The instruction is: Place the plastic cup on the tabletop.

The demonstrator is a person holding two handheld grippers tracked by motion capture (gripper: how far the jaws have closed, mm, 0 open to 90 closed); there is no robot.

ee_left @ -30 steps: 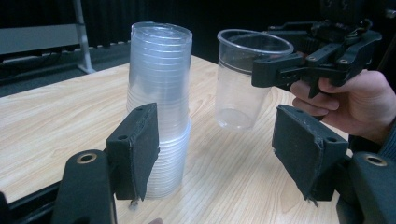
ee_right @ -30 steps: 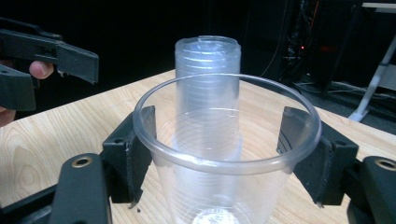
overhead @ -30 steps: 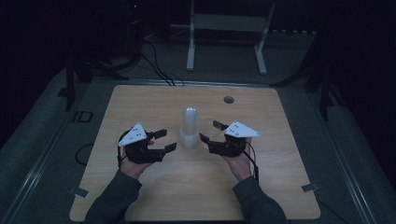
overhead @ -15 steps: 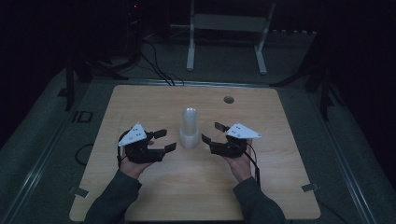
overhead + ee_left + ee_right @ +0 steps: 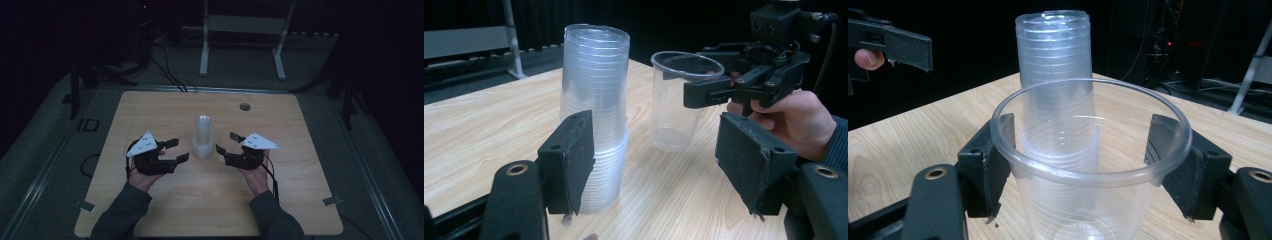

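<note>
A tall stack of clear plastic cups (image 5: 202, 136), nested upside down, is standing at the middle of the pale wooden tabletop (image 5: 150, 110), and the work under way looks like pulling cups off it one at a time. One single clear plastic cup (image 5: 676, 100) is already free and upright: the right hand-held gripper (image 5: 1093, 165) is clamping its black padded jaws on the cup's two sides just under the rim, at about 4 o'clock from the stack and just beside it. In the left gripper view that cup is sitting close to the tabletop, though whether its base is touching the wood I cannot tell. The left hand-held gripper (image 5: 664, 165) is waiting at about 8 o'clock from the stack, its jaws standing apart with nothing between the pads, the stack showing just beyond its left pad. So, to my eye, one cup is separated and most of the stack is still waiting; the held cup is not yet let go.

Against the earlier high views, hardly anything is changing: both hands and the stack are sitting where they were, and both sets of jaws are keeping the same spread.
</note>
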